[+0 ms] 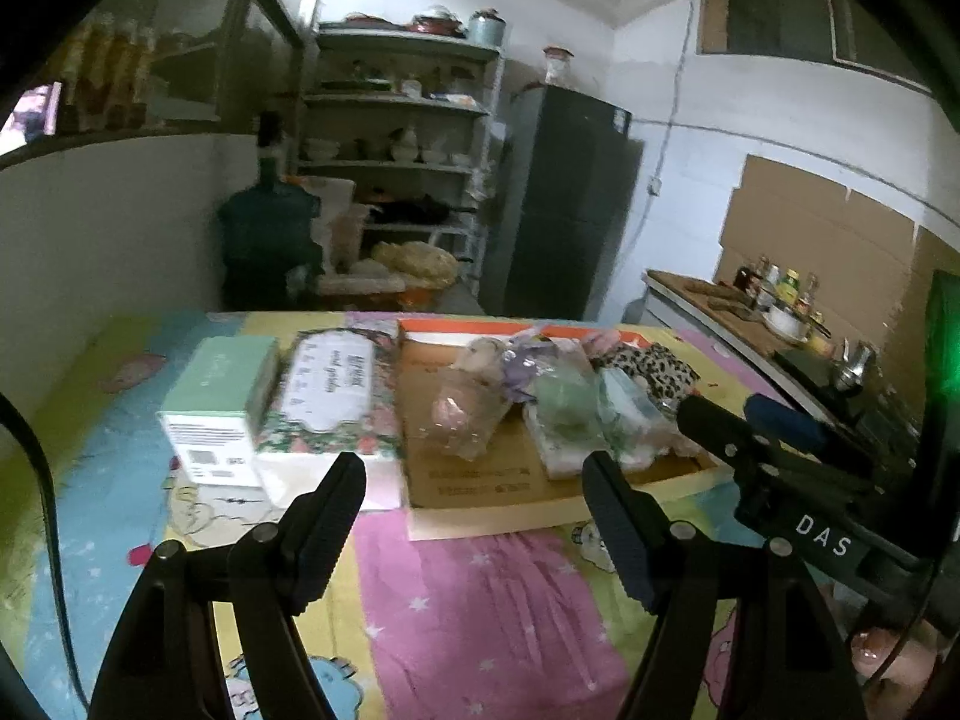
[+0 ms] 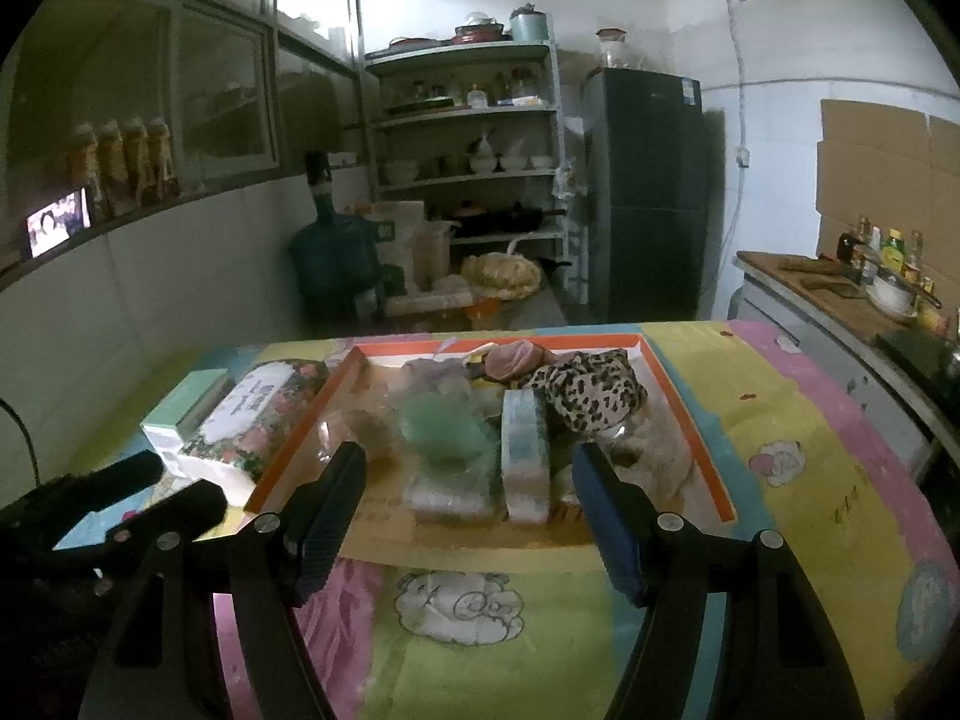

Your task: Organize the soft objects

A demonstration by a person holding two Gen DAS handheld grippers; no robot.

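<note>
Both grippers, left (image 1: 474, 516) and right (image 2: 468, 510), have black ribbed fingers (image 1: 327, 516), silver screws, white "DAS" lettering.

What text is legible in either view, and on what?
"DAS": white letters on the black right gripper body, left wrist view.
Floral-patterned tissue pack: label script too blurred to read.
Mint-green box: white end print and code unreadable.
Shallow cardboard tray: floor print blurred.
</note>
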